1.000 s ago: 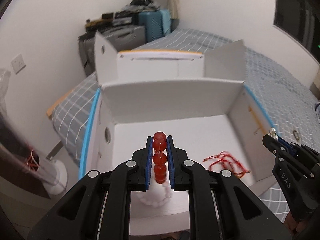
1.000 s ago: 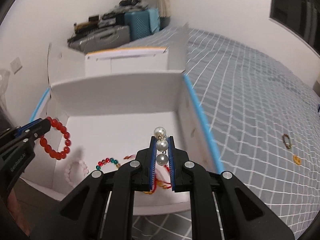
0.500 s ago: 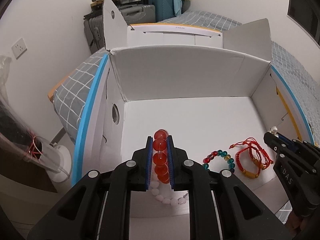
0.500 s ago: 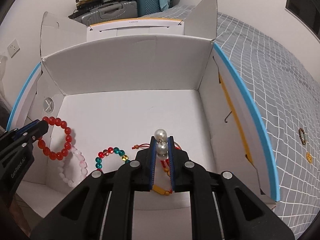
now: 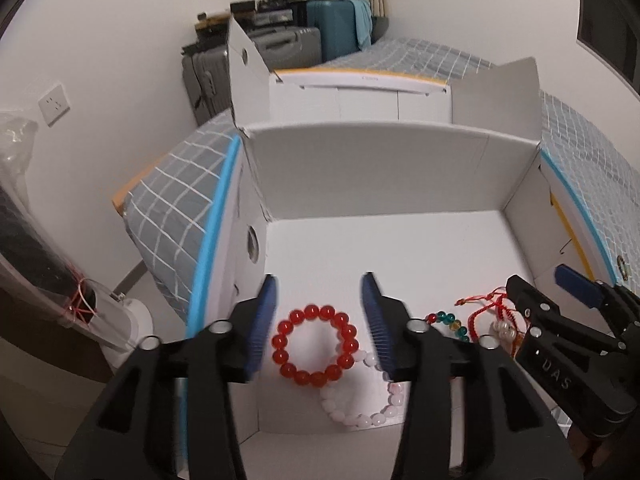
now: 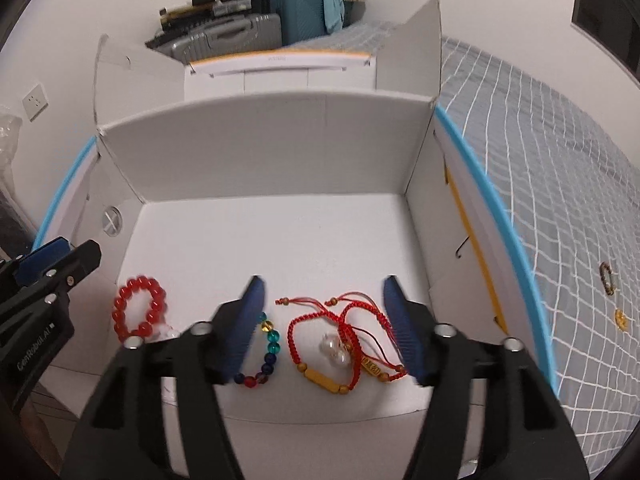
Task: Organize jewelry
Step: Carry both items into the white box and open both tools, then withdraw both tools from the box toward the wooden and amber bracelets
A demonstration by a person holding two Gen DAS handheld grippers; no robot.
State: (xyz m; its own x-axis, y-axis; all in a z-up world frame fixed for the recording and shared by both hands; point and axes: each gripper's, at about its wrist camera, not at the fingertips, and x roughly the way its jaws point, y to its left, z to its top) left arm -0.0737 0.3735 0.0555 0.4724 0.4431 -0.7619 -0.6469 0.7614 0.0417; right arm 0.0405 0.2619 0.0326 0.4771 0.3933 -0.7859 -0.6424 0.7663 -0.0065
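A white cardboard box stands open on the bed. My left gripper is open and empty above the box floor; a red bead bracelet lies below it, overlapping a pale pink bead bracelet. My right gripper is open and empty; a pearl piece lies below it on red cord bracelets. A multicoloured bead bracelet lies between. Each gripper shows in the other's view: the right one, the left one.
The box flaps stand up at the back and sides. Two small jewelry pieces lie on the grey checked bedspread right of the box. Suitcases stand against the far wall. A stand with a plastic cover is at left.
Both grippers opened. The red bead bracelet dropped from the left gripper onto the box floor, and the pearl piece dropped from the right gripper onto the red cord bracelets.
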